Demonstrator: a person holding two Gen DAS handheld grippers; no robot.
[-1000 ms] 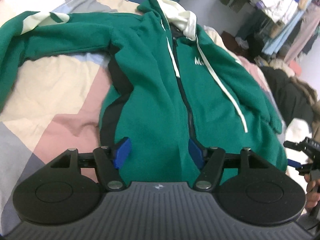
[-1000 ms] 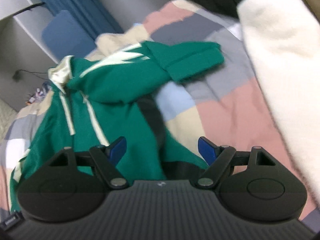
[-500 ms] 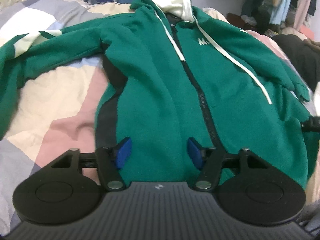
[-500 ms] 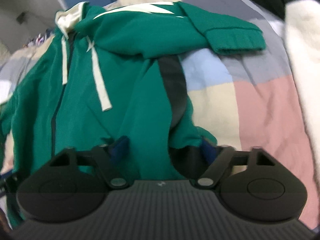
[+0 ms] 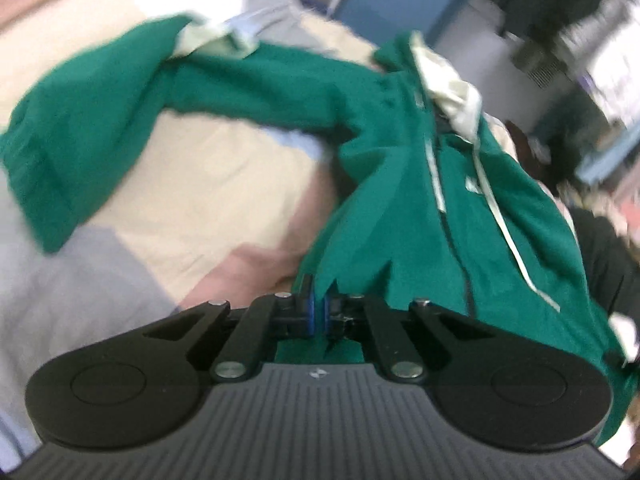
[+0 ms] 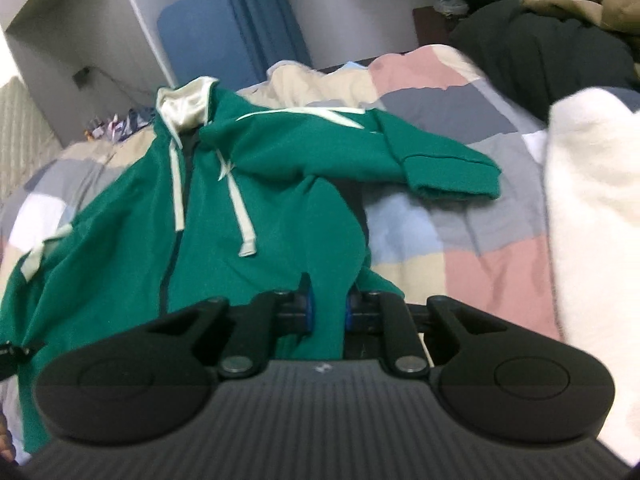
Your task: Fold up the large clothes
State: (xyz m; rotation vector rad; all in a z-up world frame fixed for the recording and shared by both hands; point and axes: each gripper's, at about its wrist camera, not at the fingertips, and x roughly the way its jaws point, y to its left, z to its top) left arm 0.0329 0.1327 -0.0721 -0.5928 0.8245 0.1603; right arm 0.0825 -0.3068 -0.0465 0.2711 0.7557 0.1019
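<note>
A green zip hoodie [image 5: 400, 168] with a cream hood and drawstrings lies face up on a patchwork bedspread [image 5: 208, 184]. My left gripper [image 5: 318, 314] is shut on the hoodie's bottom hem at its left corner and lifts the cloth into folds. The left sleeve [image 5: 80, 128] trails across the bed. In the right wrist view the same hoodie [image 6: 192, 240] spreads ahead, its right sleeve [image 6: 400, 156] lying out to the right. My right gripper [image 6: 328, 312] is shut on the hem at the right corner.
A white fluffy blanket [image 6: 592, 216] lies at the right of the bed, with dark clothes [image 6: 540, 44] heaped behind it. A blue chair [image 6: 208, 36] and white cabinets [image 6: 80, 20] stand beyond the bed's far edge.
Both grippers were open over the hem; both have shut on it. The hem is now raised and the body bunches toward the hood. The left view has swung and is blurred.
</note>
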